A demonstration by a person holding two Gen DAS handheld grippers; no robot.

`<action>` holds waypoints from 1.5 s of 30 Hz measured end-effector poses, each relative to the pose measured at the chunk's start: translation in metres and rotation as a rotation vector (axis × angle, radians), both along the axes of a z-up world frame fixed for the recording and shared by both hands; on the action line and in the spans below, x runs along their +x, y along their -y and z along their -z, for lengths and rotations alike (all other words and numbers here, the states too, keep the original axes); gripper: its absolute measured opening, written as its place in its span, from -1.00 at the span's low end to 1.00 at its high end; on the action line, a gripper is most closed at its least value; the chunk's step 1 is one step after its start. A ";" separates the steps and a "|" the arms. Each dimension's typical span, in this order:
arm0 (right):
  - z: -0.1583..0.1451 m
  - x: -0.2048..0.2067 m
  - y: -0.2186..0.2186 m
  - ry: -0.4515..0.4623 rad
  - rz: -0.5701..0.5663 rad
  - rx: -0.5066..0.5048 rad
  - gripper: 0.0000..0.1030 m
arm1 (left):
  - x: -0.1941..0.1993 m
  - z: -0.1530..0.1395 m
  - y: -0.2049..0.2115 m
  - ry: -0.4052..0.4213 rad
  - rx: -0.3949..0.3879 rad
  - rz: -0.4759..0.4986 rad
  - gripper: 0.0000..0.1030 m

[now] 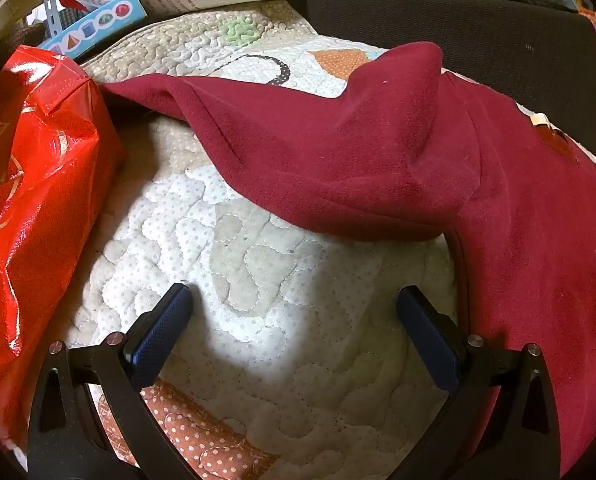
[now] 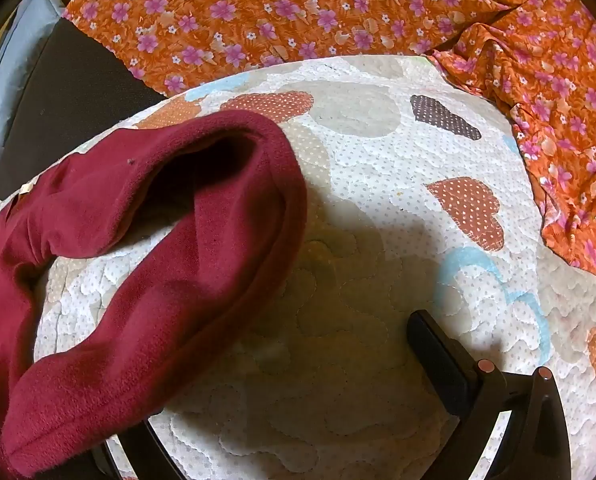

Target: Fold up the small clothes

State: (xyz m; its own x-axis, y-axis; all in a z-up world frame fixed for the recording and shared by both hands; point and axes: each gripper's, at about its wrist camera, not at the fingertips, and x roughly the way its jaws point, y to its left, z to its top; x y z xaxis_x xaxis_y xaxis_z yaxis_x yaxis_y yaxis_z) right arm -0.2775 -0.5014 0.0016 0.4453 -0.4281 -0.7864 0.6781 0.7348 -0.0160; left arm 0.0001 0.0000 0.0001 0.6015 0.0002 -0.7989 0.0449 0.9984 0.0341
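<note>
Both your hand-held grippers, left (image 1: 294, 312) and right (image 2: 282, 364), are wide open and empty. The red top (image 1: 378, 160) lies rumpled on the quilt (image 1: 258, 264). Pull its sleeve (image 2: 170, 280) flat first.

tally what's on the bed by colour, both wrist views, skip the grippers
Dark red: 1, garment
Bright red: 1, shiny bag
Orange floral: 1, cloth
Cream patchwork: 1, quilt
Blue: 1, box
Total: 5
</note>
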 end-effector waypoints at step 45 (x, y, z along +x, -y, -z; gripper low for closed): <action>-0.110 0.064 -0.265 0.161 -0.503 -0.027 0.77 | -0.051 -0.084 0.039 0.112 -0.041 0.127 0.99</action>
